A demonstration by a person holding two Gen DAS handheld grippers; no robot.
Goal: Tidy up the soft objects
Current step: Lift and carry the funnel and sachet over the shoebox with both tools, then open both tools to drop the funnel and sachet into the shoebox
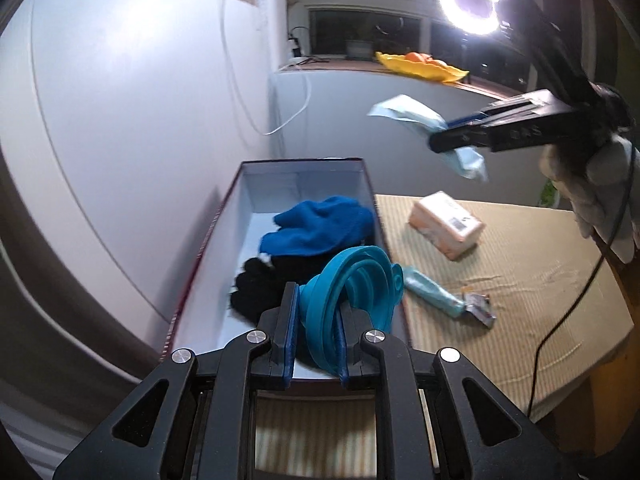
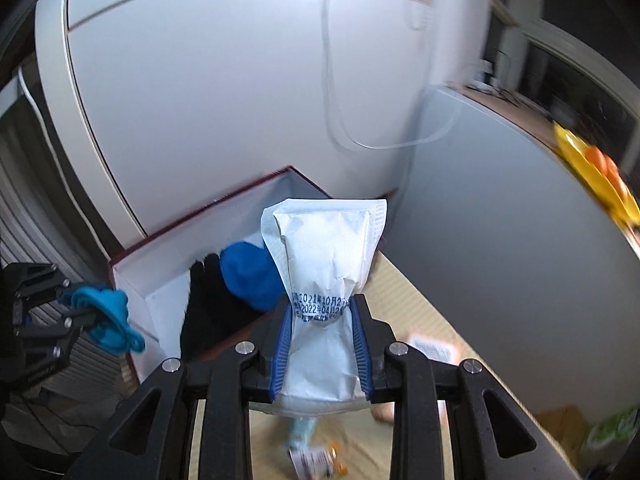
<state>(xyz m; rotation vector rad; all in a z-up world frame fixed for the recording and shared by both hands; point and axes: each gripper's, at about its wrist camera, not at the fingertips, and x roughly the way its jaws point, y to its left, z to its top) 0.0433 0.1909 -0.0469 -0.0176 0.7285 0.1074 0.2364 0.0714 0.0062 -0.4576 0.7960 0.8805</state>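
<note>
My left gripper (image 1: 318, 300) is shut on a teal collapsible silicone funnel (image 1: 352, 280), held over the near end of a long white box with a dark red rim (image 1: 200, 240). Inside the box lie a blue cloth (image 1: 320, 226) and a black fabric piece (image 1: 260, 284). My right gripper (image 2: 323, 310) is shut on a white and pale blue soft packet (image 2: 326, 248) with printed dates, raised above the box's right side. In the left wrist view the right gripper (image 1: 440, 138) hangs in the air with the packet (image 1: 404, 114). The right wrist view shows the left gripper (image 2: 78, 306) with the funnel (image 2: 110, 318).
On the tan mat (image 1: 520, 280) lie a peach wrapped pack (image 1: 446, 224) and a pale teal tube with a small printed wrapper (image 1: 436, 296). A ring light (image 1: 468, 0) shines at top right. A yellow dish with oranges (image 1: 424, 66) sits on the sill. White walls close the left and back.
</note>
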